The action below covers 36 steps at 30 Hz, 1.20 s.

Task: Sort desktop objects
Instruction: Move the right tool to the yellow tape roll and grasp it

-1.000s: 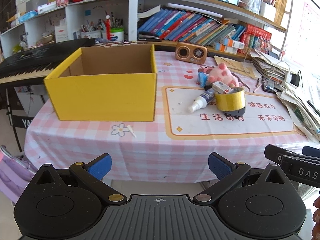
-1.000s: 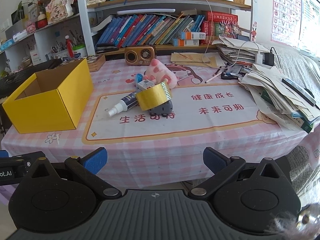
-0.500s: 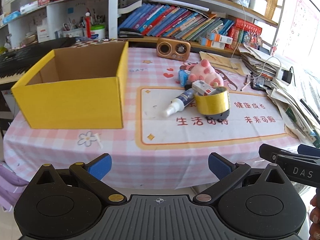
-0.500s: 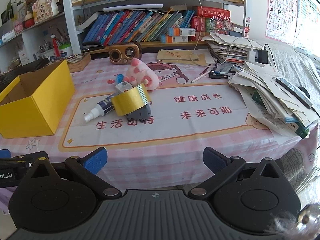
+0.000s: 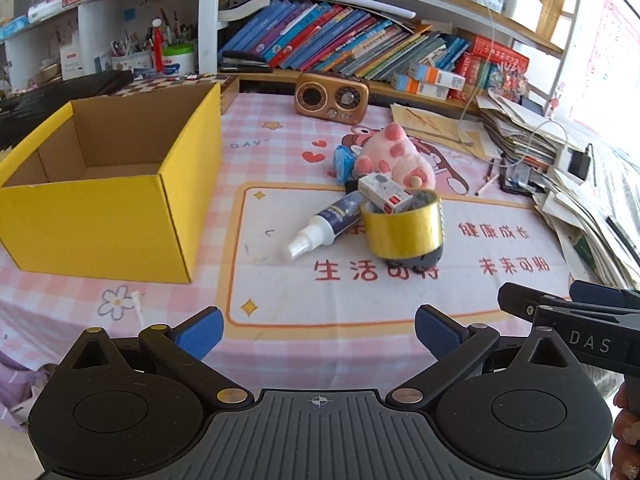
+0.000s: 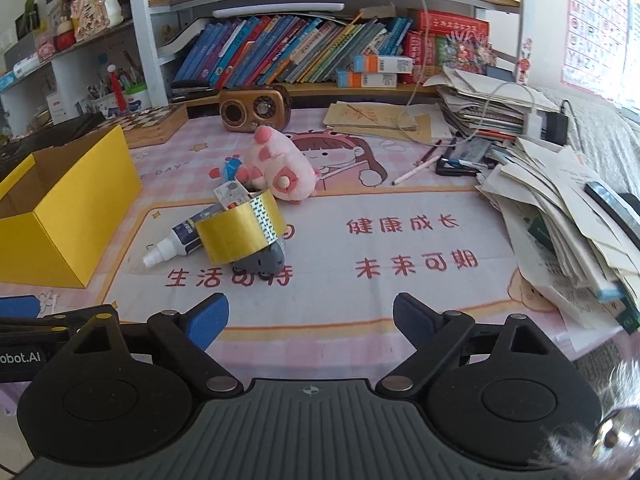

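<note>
At centre frame, you are facing an unsorted pile: gold tape roll, spray bottle, pink plush. Left gripper and right gripper fingers are gaping wide, holding nothing. Yellow box, at left, is sitting empty.

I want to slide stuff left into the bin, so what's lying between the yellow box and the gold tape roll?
Only the white spray bottle, lying on its side with its cap toward the yellow box, its far end by the gold tape roll. The left wrist view shows this best.

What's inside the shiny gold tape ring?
A small white box pokes out of the tape ring. A grey toy car sits under it; the ring covers most of both.
</note>
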Each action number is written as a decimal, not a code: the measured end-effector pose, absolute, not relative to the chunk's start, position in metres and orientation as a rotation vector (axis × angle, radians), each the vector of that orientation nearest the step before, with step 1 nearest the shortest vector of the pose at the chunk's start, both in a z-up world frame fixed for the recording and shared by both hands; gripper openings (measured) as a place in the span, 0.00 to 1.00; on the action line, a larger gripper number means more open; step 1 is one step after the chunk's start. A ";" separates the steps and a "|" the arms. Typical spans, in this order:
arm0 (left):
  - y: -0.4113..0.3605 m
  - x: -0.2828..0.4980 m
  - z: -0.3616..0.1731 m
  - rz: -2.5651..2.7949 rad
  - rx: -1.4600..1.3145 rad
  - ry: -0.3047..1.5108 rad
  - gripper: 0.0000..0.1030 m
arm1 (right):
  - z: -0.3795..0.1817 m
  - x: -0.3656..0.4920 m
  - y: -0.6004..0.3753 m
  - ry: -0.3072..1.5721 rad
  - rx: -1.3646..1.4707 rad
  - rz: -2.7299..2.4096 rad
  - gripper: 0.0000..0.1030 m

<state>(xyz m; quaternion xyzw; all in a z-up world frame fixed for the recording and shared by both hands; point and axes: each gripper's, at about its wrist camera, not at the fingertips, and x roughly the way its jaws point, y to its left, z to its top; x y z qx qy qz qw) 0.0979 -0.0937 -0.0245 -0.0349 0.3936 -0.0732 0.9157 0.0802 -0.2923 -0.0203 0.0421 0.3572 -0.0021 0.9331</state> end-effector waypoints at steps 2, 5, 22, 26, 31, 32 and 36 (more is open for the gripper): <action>-0.097 0.103 -0.027 -0.130 -0.078 0.818 0.99 | -0.022 0.090 -0.295 0.736 0.084 0.027 0.87; -0.099 0.109 -0.028 -0.099 -0.092 0.828 0.99 | -0.024 0.107 -0.298 0.740 0.074 0.076 0.87; -0.090 0.116 -0.029 0.079 -0.123 0.863 0.99 | -0.059 0.208 -0.257 0.787 -0.190 0.337 0.88; -0.091 0.118 -0.030 0.087 -0.127 0.869 0.99 | -0.064 0.223 -0.254 0.795 -0.218 0.376 0.88; -0.097 0.124 -0.030 0.064 -0.123 0.863 0.99 | -0.060 0.225 -0.258 0.770 -0.217 0.396 0.80; -0.099 0.126 -0.030 0.056 -0.124 0.862 0.99 | -0.056 0.224 -0.262 0.757 -0.195 0.396 0.80; -0.105 0.133 -0.032 0.023 -0.130 0.856 0.99 | -0.039 0.220 -0.279 0.688 -0.122 0.369 0.79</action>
